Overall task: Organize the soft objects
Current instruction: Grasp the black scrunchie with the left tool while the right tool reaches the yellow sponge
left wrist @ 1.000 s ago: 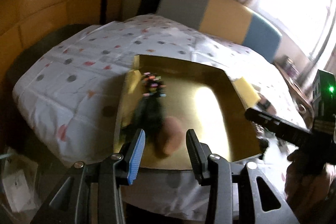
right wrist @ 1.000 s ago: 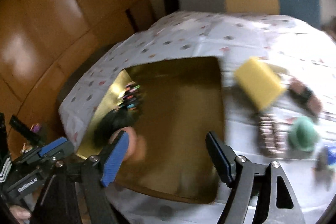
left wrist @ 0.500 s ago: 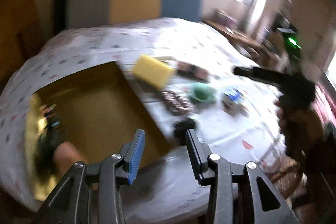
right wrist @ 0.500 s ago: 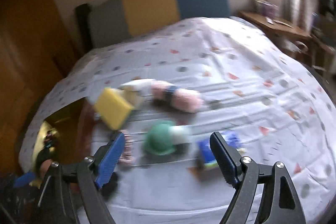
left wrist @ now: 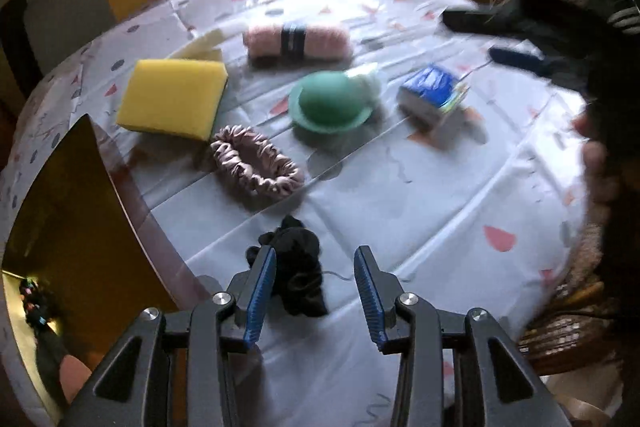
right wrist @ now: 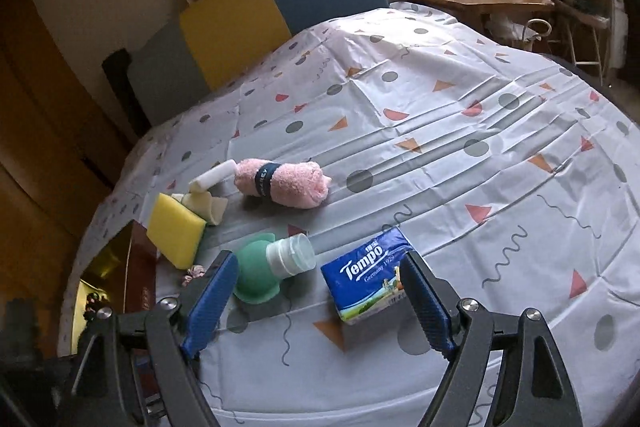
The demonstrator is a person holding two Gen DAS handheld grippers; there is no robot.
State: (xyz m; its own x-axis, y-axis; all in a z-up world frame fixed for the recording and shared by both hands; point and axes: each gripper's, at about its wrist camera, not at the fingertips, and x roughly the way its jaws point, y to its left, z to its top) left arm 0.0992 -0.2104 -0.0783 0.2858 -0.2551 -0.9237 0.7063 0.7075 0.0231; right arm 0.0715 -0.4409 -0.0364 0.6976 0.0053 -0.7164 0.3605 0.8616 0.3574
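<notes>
1. A second ago both cameras looked down at the shiny gold tray; now both look at the soft things lying on the white cloth with grey dots and coloured triangles, so both hands have swung away from the tray
2. This looks like the start of a new pick-up, and most of the soft things are not yet in the tray
3. The left gripper points down at a small crumpled black hair tie; its two blue-padded jaws stand partly apart with nothing pinched, and the hair tie lies between them, close to the left pad
4. The right gripper has its jaws spread wider than a second ago and holds nothing; the blue pack of Tempo tissues lies between them, just beside the right pad, and the green rubber bottle with a clear cap lies near the left pad
5. Farther off lie a yellow sponge block, a pink frilly hair ring and a rolled pink towel with a dark band
</notes>
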